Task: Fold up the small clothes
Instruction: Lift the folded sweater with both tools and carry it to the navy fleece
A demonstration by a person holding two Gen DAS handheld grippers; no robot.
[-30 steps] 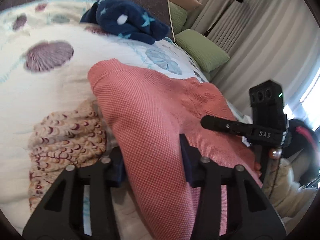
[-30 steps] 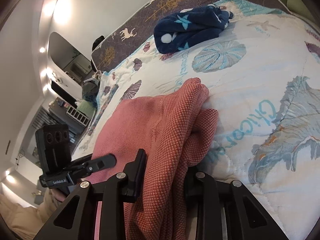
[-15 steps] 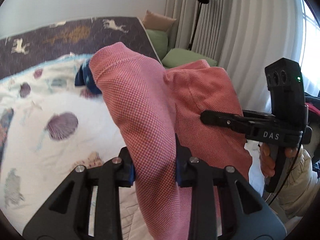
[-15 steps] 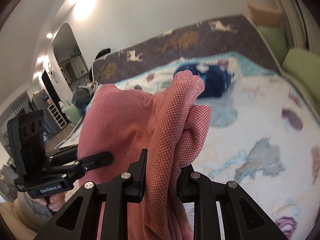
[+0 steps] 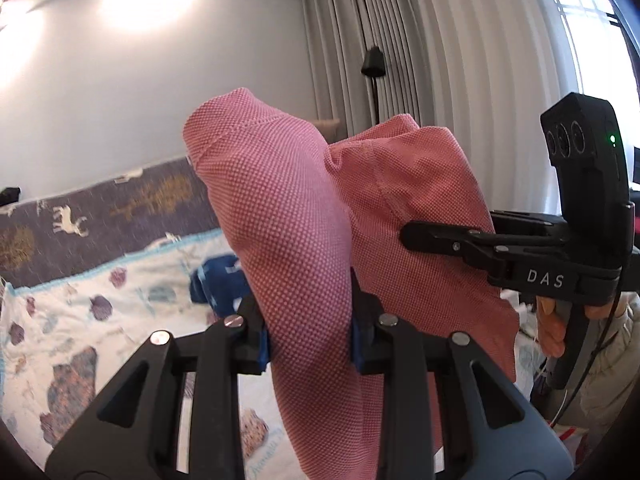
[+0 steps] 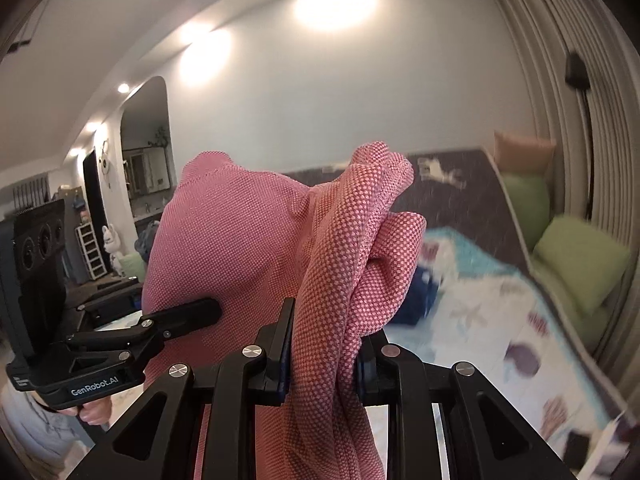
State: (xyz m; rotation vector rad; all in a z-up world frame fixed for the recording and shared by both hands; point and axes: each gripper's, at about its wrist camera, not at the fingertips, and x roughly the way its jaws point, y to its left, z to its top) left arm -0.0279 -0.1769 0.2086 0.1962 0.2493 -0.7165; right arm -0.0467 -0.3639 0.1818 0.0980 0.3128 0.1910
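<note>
Lettering is showing on both tools: "DAS" in white on the right gripper (image 5: 404, 236) as seen from the left wrist, and "GenRobot.AI" on the left gripper (image 6: 218, 308) as seen from the right wrist. Each gripper is clamping a bunched fold of the pink knit garment (image 5: 304, 248), its fingers pressing the cloth from both sides. The garment is hanging in the air between the two tools, above the patterned bedspread (image 5: 120, 316). A dark blue starred cloth (image 5: 218, 286) is lying on the bed behind it, and green pillows (image 6: 580, 264) are sitting beside the curtains.
</note>
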